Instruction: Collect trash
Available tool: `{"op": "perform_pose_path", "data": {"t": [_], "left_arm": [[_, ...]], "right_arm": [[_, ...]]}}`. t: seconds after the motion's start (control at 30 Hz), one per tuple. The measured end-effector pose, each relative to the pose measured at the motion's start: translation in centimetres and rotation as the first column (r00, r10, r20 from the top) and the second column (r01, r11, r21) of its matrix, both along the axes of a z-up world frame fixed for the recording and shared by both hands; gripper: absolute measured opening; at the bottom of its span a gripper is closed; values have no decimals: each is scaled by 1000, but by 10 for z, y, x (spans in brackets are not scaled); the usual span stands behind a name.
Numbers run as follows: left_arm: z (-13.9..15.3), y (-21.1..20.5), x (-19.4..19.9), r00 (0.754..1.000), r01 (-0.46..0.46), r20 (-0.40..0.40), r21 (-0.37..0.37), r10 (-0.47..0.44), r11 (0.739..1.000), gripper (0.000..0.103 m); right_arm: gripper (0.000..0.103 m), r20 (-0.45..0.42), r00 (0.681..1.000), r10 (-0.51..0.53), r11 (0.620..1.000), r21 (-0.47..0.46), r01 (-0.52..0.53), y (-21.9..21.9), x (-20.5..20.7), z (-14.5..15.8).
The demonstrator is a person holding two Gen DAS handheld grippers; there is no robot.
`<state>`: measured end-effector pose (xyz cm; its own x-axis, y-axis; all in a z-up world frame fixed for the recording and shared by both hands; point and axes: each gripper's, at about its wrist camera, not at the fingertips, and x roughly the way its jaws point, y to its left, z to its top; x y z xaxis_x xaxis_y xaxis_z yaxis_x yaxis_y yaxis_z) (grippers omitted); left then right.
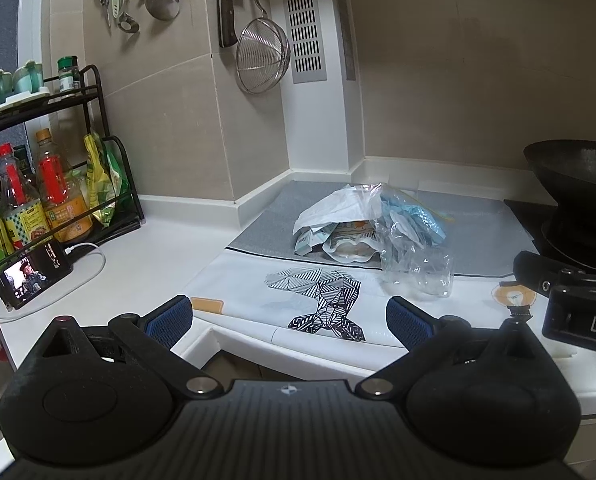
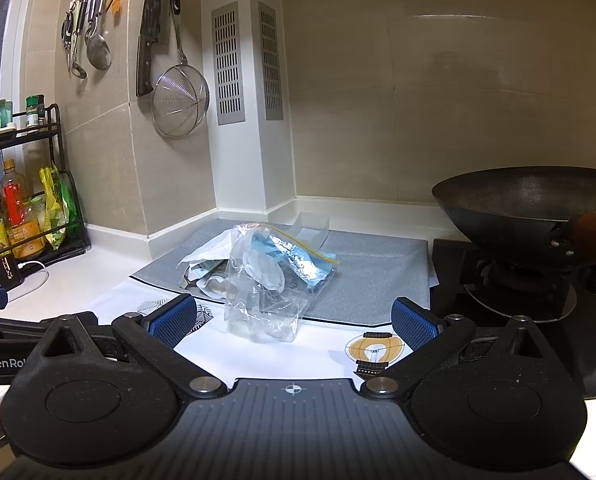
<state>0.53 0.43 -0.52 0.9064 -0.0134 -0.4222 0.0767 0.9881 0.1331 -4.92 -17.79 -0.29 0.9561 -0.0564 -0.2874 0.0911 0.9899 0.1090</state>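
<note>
Across the white surface [image 2: 109,276], from the dark wok [image 2: 530,200] at three o'clock to the bottle rack [image 1: 57,184] at nine o'clock, the biggest loose thing is the trash heap [image 1: 362,228] at twelve o'clock, resting partly on the grey mat [image 2: 374,276]. It is made of a clear plastic bag [image 2: 261,304] slumped toward the camera, a blue zip pouch [image 2: 306,260] behind it, a white paper wrapper [image 1: 330,206] at eleven o'clock and a small food packet [image 1: 352,242] tucked beneath; a clear tray [image 2: 312,226] stands just behind. The step in hand looks like the approach to the first pick. To do it well, I would take the clear bag at a bunched fold rather than a flat face, since thin film probably slips and drags its neighbours, and I would come in low so the fingers straddle the fold. Both claws are spread wide and hold nothing: the left claw [image 1: 289,316] hangs over the patterned sheet [image 1: 322,304], short of the heap, and the right claw [image 2: 293,320] frames the bag's near edge without touching it.
</note>
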Motion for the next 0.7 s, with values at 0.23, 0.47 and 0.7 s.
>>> {"op": "perform_pose_path", "data": {"t": [0.23, 0.47, 0.7], "left_arm": [[-6, 12, 15, 998, -39, -40, -2, 39, 999, 103], [-14, 35, 35, 991, -99, -95, -63, 93, 993, 103], [-14, 50, 48, 983, -151, -107, -7, 150, 988, 103]], "right_arm": [[103, -34, 999, 7, 1000, 0, -7, -7, 27, -5], [103, -90, 996, 29, 998, 64, -23, -13, 60, -21], [103, -143, 987, 72, 993, 99, -58, 2, 152, -33]]}}
